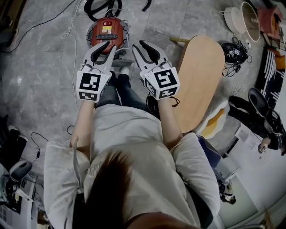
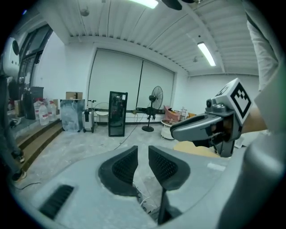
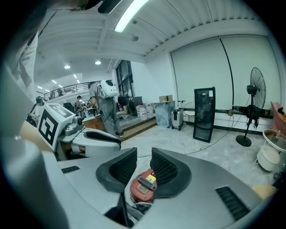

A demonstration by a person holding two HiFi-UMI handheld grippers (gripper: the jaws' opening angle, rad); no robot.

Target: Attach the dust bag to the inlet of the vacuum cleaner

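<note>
The grey stone floor (image 1: 40, 80) fills most of the head view, and the red vacuum cleaner (image 1: 107, 31) stands on it at the far side, straight ahead of the person (image 1: 134, 170). A black hose (image 1: 103, 6) curls on the floor just beyond the vacuum cleaner. A wooden oval top (image 1: 201, 80) lies to the right of the vacuum cleaner and nearer the person.

Both forearms reach forward from the body, side by side and roughly parallel, toward the vacuum cleaner. The hands are held high above it. Each tool points ahead and tips only a little downward, so the two gripper views look across the room rather than at the floor. The marker cubes (image 1: 93, 85) face up toward the head camera.

The left tool (image 1: 105, 45) sits to the left of the vacuum cleaner's centre line. Its jaws stand a narrow gap apart, with nothing between them but floor and a light cable far below. The right tool (image 1: 137, 44) sits to the right of that line. Its jaws are somewhat wider apart and grip nothing. In the right gripper view the vacuum cleaner shows low in the gap between them, well beyond the pads and not touched.
</note>
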